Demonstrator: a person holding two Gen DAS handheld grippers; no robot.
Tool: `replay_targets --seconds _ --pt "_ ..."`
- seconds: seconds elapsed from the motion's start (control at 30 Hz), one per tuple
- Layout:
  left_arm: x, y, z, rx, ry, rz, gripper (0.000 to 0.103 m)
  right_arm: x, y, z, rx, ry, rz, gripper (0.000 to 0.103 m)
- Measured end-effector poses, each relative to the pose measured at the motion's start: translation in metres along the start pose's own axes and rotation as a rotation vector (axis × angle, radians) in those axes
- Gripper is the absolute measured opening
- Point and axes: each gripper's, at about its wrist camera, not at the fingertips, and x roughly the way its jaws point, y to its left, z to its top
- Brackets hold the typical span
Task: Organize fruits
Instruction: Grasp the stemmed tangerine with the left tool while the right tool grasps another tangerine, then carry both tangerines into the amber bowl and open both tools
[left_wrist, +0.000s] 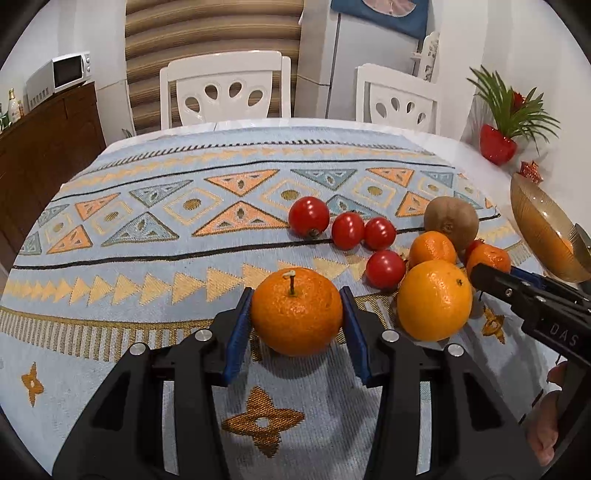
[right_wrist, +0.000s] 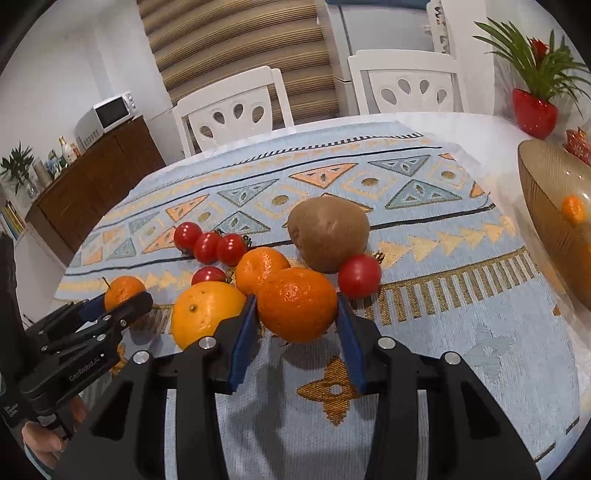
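Note:
My left gripper (left_wrist: 295, 295) has its blue pads pressed on both sides of a stemmed mandarin (left_wrist: 295, 314) low over the patterned cloth. My right gripper (right_wrist: 296, 301) is shut on a second mandarin (right_wrist: 297, 304), seen from the left wrist as the mandarin (left_wrist: 487, 258) behind the right gripper (left_wrist: 491, 280). Between the two lie a large orange (left_wrist: 434, 301), a small mandarin (left_wrist: 432, 249), a brown kiwi (left_wrist: 450, 221) and several cherry tomatoes (left_wrist: 308, 216). An amber glass bowl (right_wrist: 546, 192) at the right edge holds a mandarin (right_wrist: 573, 209).
The cloth (left_wrist: 147, 258) stretches left and far of the fruit. Two white chairs (left_wrist: 225, 88) stand behind the table. A red potted plant (left_wrist: 496, 144) sits at the far right, and a wooden sideboard (left_wrist: 48, 147) with a microwave at the left. A hand (left_wrist: 546, 424) holds the right gripper.

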Motion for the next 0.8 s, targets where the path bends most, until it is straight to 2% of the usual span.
replay_targets --seconds 0.23,0.4,0.53,0.7,0.8 --pt "-0.015 -0.005 0.003 0.005 -0.049 -0.008 0.046 -0.023 -0.02 -0.004 0.081 -0.044 0.012 0.042" --pt "-0.048 -0.032 0.019 0.063 -0.105 -0.045 0.046 -0.057 -0.041 -0.006 0.097 -0.085 -0.043 0.042" --pt "-0.074 -0.071 0.04 0.109 -0.155 -0.133 0.046 -0.095 -0.063 0.002 0.118 -0.154 -0.08 0.042" --pt "-0.08 -0.131 0.059 0.154 -0.152 -0.25 0.046 -0.141 -0.116 0.01 0.214 -0.214 -0.149 0.042" --pt "-0.082 -0.174 0.065 0.211 -0.162 -0.306 0.046 -0.154 -0.15 0.01 0.303 -0.204 -0.125 0.042"
